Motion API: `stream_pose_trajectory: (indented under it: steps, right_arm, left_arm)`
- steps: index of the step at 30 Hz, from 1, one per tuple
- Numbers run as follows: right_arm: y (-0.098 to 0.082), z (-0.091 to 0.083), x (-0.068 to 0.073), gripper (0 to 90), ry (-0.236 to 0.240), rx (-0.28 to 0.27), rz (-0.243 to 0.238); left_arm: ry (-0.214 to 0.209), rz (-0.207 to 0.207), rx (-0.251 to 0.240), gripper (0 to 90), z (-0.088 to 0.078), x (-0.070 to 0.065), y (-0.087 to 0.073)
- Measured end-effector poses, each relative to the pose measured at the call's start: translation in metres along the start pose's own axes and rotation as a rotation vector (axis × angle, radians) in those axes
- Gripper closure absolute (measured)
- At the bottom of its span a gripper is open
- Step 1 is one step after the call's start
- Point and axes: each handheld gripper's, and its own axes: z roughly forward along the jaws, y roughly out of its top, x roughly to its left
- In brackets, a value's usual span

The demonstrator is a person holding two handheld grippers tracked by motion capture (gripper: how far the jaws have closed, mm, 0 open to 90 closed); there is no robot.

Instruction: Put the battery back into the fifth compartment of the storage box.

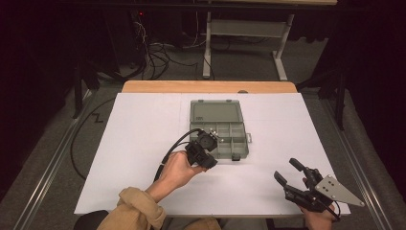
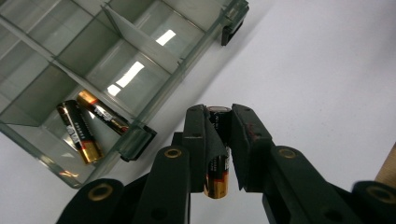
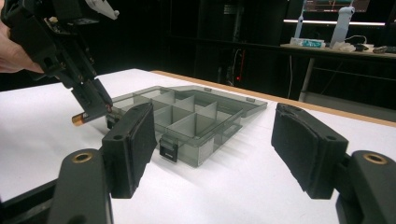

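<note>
My left gripper (image 2: 219, 116) is shut on a black-and-gold battery (image 2: 217, 179), which stands upright between its jaws. In the high view the left gripper (image 1: 207, 139) hangs over the near left corner of a clear grey compartment box (image 1: 244, 143) with its lid (image 1: 215, 112) laid open behind. Two more batteries (image 2: 79, 133) (image 2: 103, 113) lie side by side in a corner compartment of the box (image 2: 140, 42). The right gripper (image 1: 286, 169) rests open near the table's front right, its jaws (image 3: 212, 112) wide apart with nothing between them, facing the box (image 3: 205, 149) and the left gripper (image 3: 95, 109) with its battery (image 3: 79, 120).
White paper (image 1: 143, 143) covers the table, with a wooden edge (image 1: 206, 86) at the far side. The other compartments in view hold nothing. Cables (image 1: 153, 52) and a table frame (image 1: 244, 28) stand on the floor beyond.
</note>
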Motion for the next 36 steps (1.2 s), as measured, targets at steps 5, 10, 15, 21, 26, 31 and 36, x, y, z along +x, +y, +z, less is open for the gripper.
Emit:
stream_pose_trajectory:
  steps: [5,10,15,21,26,31,36]
  right_arm:
    - [0.0,0.0,0.001,31.9,0.003,-0.002,-0.004]
    - [0.0,0.001,0.001,31.9,0.004,0.0,-0.002]
    - [0.0,0.001,0.001,31.9,0.005,-0.001,0.0]
    - [0.0,0.001,0.002,31.9,0.006,-0.001,-0.002]
    - [0.0,0.002,0.002,31.9,0.009,0.0,-0.003]
    - [0.0,0.002,0.002,31.9,0.007,0.002,-0.002]
    - [0.0,0.002,0.002,31.9,0.009,0.002,-0.003]
  left_arm:
    - [0.002,-0.014,-0.01,76.4,-0.003,0.005,0.0]
    - [0.0,-0.025,-0.015,76.4,-0.005,0.01,0.0]
    - [0.007,-0.031,-0.015,76.4,-0.008,0.014,0.001]
    - [0.015,-0.042,-0.02,76.4,-0.012,0.018,0.004]
    - [0.021,-0.061,-0.015,76.4,-0.013,0.025,0.004]
    - [0.029,-0.08,-0.02,76.4,-0.014,0.033,0.006]
    - [0.045,-0.092,-0.027,76.4,-0.016,0.039,0.008]
